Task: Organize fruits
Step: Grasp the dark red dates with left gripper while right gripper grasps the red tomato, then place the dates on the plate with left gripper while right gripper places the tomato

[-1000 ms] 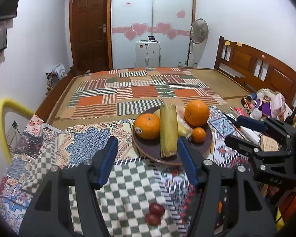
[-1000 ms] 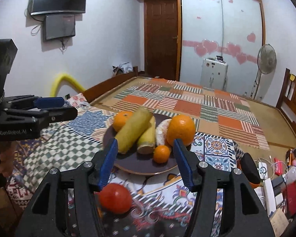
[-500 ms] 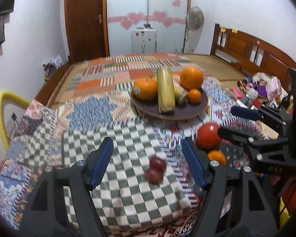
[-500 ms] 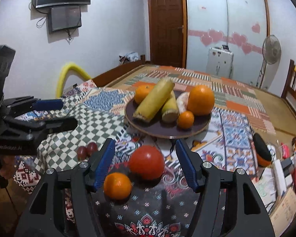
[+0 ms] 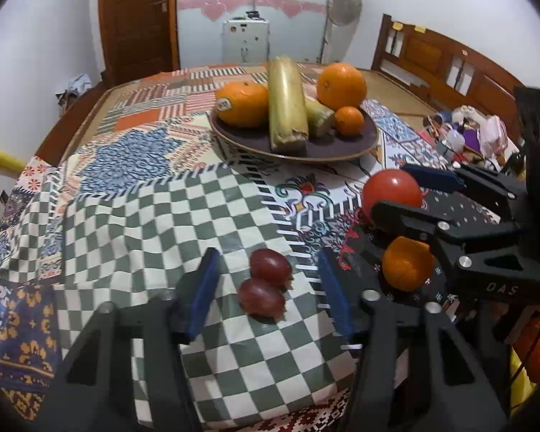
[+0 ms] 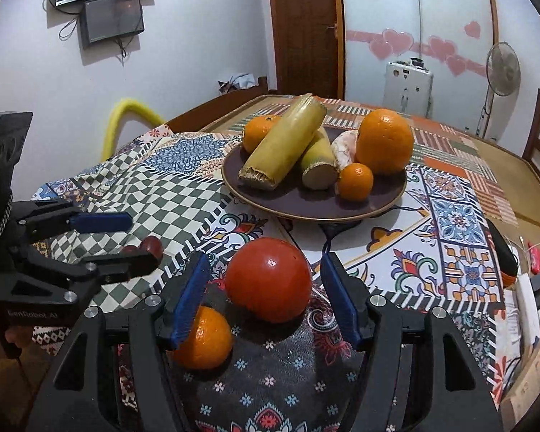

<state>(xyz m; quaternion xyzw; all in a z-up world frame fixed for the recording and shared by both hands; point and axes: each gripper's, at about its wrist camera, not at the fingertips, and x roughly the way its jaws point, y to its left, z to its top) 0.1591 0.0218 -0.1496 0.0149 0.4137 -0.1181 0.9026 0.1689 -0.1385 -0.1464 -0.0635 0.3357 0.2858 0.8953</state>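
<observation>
Two small dark-red fruits (image 5: 266, 284), possibly plums, lie touching each other on the green-and-white checked cloth (image 5: 154, 223), one just behind the other. The left gripper (image 5: 268, 288) straddles them: its blue pads (image 5: 203, 286) flank the pair at 9 and 3 o'clock with daylight on both sides. Its jaws have just been closing, yet nothing is pressed, so it holds nothing. I judge the straddle is meant to take both fruits, or the nearer one, in a single pinch.

At 3 o'clock from that pair, on the darker patterned cloth, sits a large red tomato (image 6: 268, 279). The right gripper (image 6: 266, 298) brackets it, jaws half-wide and clear of the skin on both sides, lined up for a squeeze across its widest part. A small mandarin (image 6: 203, 338) lies just beside the tomato at 8 o'clock, partly under the right gripper's left-hand pad, so closing there could nudge it.

At 12 o'clock from all the loose fruit stands the dark round plate (image 6: 342, 208), loaded with a big orange (image 6: 385, 142), a second orange (image 6: 259, 133), a small mandarin on the plate (image 6: 355, 181) and two yellow-green sugarcane lengths (image 6: 288, 140) lying slanted across it. The plate looks like the gathering place, which explains why both grippers face it. Free room remains at its near rim.
</observation>
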